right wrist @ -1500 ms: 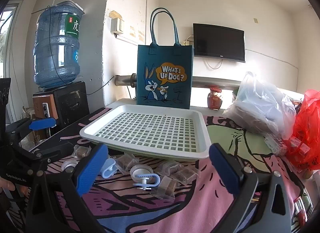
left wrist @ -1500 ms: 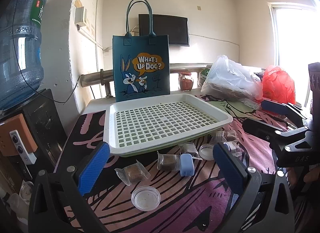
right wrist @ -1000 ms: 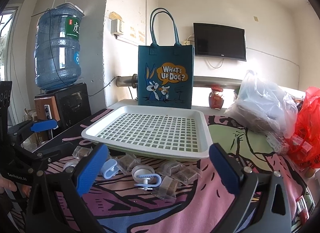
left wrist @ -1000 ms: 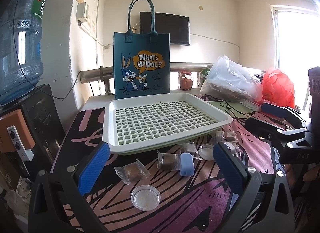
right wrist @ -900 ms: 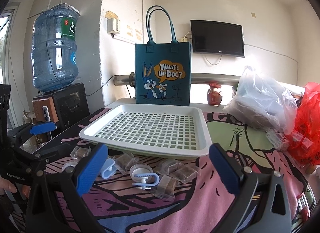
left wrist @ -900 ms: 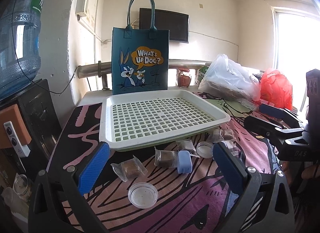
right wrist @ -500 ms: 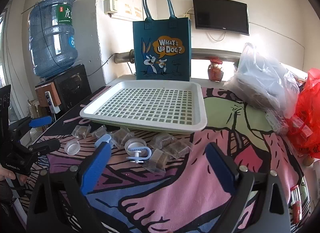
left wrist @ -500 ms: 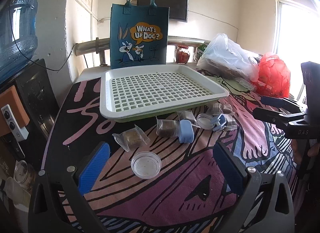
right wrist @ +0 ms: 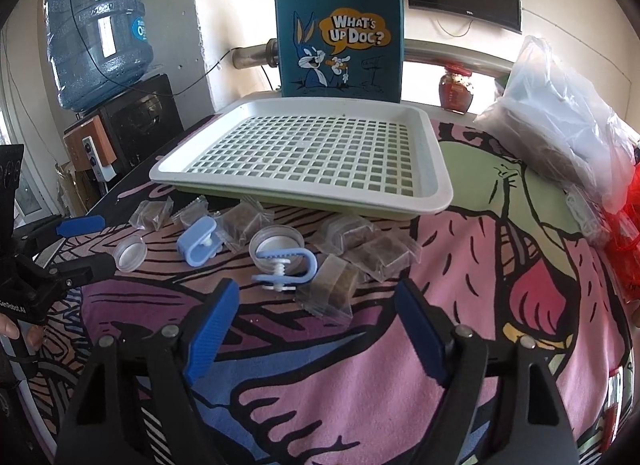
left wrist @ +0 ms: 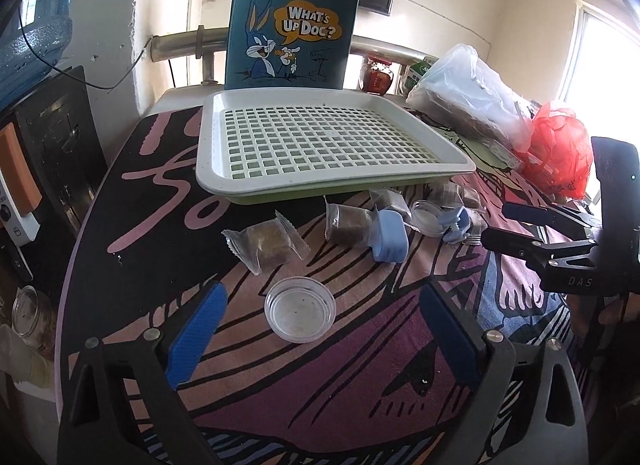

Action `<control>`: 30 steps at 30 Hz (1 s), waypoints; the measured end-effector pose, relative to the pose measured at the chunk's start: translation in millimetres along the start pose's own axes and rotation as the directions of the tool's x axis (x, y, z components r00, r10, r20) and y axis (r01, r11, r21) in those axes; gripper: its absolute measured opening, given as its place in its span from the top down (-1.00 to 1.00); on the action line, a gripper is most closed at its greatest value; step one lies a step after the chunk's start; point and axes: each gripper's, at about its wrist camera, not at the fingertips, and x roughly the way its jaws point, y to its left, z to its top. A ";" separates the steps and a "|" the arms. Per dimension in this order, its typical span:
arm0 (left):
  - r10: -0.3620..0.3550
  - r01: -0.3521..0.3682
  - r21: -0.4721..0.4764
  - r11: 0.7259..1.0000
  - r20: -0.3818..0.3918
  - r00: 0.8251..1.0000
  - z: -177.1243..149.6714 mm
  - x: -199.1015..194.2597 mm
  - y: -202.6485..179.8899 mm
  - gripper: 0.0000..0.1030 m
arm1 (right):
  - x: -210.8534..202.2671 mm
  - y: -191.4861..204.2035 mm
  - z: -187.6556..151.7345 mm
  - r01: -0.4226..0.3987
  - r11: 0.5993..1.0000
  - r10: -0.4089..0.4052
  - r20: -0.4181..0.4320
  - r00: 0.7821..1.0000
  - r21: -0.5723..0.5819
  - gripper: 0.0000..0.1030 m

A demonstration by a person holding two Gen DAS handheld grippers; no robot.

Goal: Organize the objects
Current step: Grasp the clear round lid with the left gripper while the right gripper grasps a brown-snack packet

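A white slotted tray (left wrist: 332, 169) (right wrist: 432, 193) lies empty on the patterned cloth. In front of it lie several wrapped brown snack packets (left wrist: 266, 246) (right wrist: 332, 285), clear round lids (left wrist: 300, 310) (right wrist: 276, 247) and blue clips (left wrist: 389, 237) (right wrist: 286, 267). My left gripper (left wrist: 320, 321) is open, its fingers either side of a clear lid just ahead. My right gripper (right wrist: 318, 313) is open, just short of a packet and a blue clip. Each gripper shows in the other's view, the right (left wrist: 536, 229) and the left (right wrist: 86, 243).
A teal Bugs Bunny tote bag (left wrist: 290, 25) (right wrist: 340, 33) stands behind the tray. A clear plastic bag (right wrist: 560, 121) and a red bag (left wrist: 558, 153) sit at the right. A water bottle on a dispenser (right wrist: 98, 29) stands left of the table.
Both grippers have tilted down and moved closer to the items in front of the tray. The lid now sits between my left fingers. Nothing on the table has moved.
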 end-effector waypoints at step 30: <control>0.001 -0.001 0.029 1.000 -0.005 1.000 6.4 -5.7 -0.8 0.24 | 21.5 -16.0 6.4 -0.019 0.992 0.029 -0.075 0.997 0.126 0.48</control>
